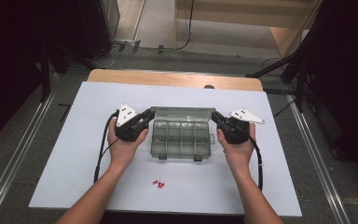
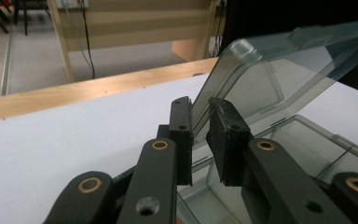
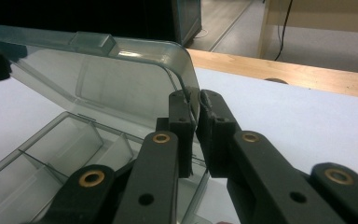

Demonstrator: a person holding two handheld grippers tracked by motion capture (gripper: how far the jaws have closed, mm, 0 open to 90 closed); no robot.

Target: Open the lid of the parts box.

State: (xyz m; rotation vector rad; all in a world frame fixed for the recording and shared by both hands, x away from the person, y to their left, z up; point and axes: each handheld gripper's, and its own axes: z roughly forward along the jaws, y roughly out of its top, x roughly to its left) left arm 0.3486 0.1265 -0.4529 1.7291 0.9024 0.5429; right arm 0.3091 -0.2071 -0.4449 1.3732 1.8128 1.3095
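Both tools, left tool (image 1: 145,116) and right tool (image 1: 217,117), are clamped on the lid (image 1: 182,112)'s side edges at 9 and 3 o'clock; swing it evenly, keeping the organizer box (image 1: 181,140) flat on the bench (image 1: 74,154).

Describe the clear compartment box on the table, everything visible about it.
The compartment box looks like clear, grey-tinted plastic, its base split by dividers into small cells that appear empty. Two latches sit on its near edge. It rests mid-table on the white table top. Its hinged lid is raised and tilted, pinched at each side edge by the left gripper and the right gripper.
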